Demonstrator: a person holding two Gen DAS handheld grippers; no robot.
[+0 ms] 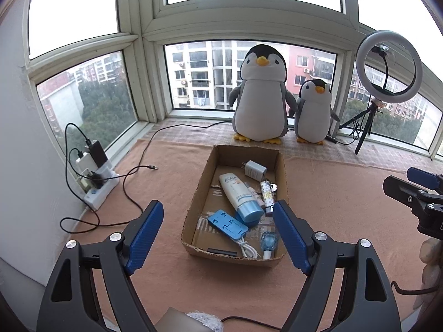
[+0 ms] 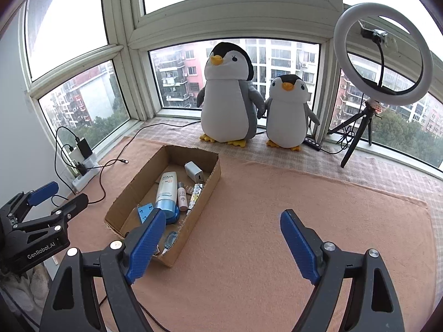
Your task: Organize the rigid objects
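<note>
We look down on an open cardboard box [image 1: 200, 191] lying on the pink cloth [image 1: 332, 193] that covers the window ledge. Inside it, toward the far end, sits a white charger plug [image 1: 255, 169]. A white tube with a blue cap [image 1: 240, 196] lies lengthwise down the middle, and just beside it, against the right wall, lie a small pale bottle [image 2: 182, 200] and a patterned lighter [image 1: 267, 196]. Nearer us a blue phone stand [image 1: 226, 223] rests on the box floor, touching the tube's cap, with a coiled white cable [image 1: 249, 247] and a small clear blue item [image 1: 268, 242] (we cannot tell what it is) at the near end.

Our left hand-held gripper [image 1: 217, 231] hangs over the box with its fingers spread and nothing between them. Our right hand-held gripper [image 2: 223, 239] is spread too and empty, above the cloth just right of the box.

Two plush penguins [image 1: 260, 96] stand beyond the box at the window.
</note>
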